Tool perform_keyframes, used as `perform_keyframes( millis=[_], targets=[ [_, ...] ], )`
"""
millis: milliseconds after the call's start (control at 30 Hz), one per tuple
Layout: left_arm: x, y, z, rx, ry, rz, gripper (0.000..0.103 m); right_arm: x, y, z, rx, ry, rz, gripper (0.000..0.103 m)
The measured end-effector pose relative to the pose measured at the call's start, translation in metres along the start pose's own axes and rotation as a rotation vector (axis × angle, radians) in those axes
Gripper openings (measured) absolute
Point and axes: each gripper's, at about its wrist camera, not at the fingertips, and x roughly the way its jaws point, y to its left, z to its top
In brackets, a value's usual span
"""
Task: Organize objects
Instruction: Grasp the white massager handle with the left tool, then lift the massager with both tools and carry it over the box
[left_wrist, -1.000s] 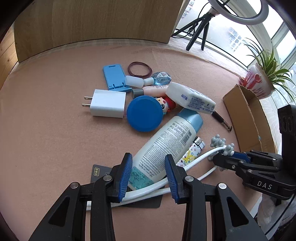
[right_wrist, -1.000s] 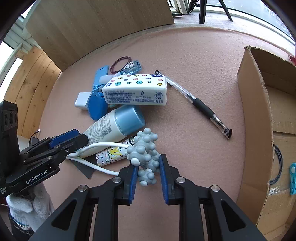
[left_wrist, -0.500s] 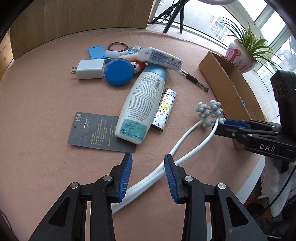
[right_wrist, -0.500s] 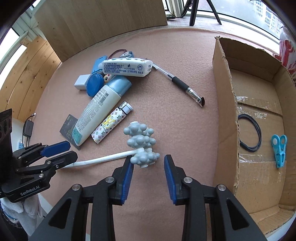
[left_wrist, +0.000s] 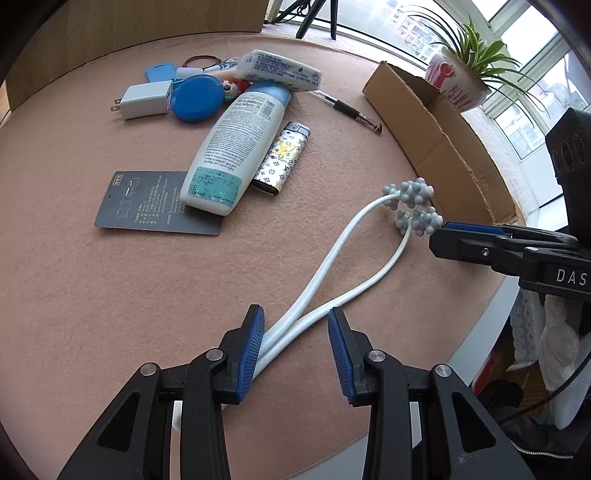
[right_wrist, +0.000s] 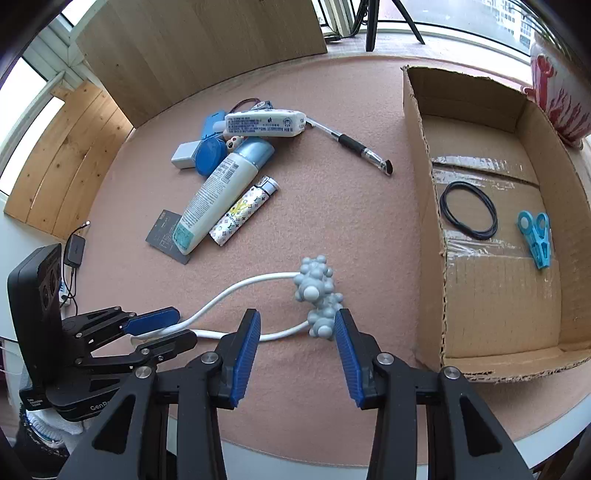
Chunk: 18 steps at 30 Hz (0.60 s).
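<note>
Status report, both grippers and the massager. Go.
Left gripper open, white handles against its left pad. Right gripper open at the knobby heads. Massager flat on the felt, beside the cardboard box. Nothing between them.

White two-armed plastic massager with grey knobbly ball heads (left_wrist: 334, 266) lies flat on the pink felt, its looped handle end between the left tongs (left_wrist: 295, 349), one ball head touching the right tongs' (right_wrist: 295, 347) right pad.
</note>
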Motion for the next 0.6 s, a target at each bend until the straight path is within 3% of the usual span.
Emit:
perform_keyframes(
  millis=[333,600],
  targets=[
    [0.002,-0.012,-0.005,0.050,0.027,-0.021,0.038,0.035,-0.020,-0.005,0.177,0.040,0.055,0.029],
    [0.005,-0.014,0.006,0.041,0.017,-0.050,0.034,0.038,-0.015,0.004,0.174,0.014,0.035,0.020]
  ],
)
